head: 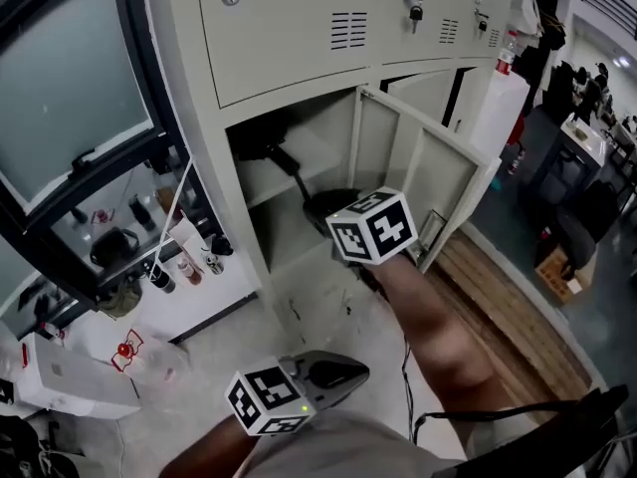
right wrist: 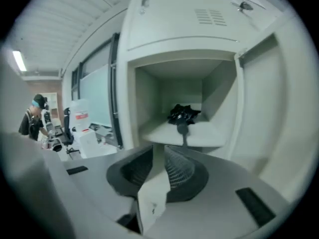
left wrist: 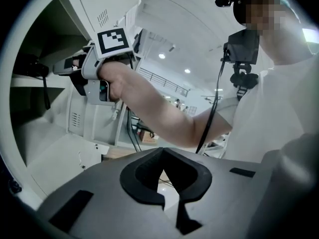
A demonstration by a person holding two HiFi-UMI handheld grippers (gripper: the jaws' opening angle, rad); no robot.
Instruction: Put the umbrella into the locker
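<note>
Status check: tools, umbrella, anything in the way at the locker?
Left tool shut, empty. Right tool open, empty. Umbrella lying on locker shelf. Locker door open.

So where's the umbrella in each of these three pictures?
Head view: the umbrella is upper centre-left, lying on the shelf inside the open locker.
Left gripper view: a dark shape at the far left edge, on the same shelf.
Right gripper view: near the centre, on the shelf.
Shared landmark: that shelf.
</note>
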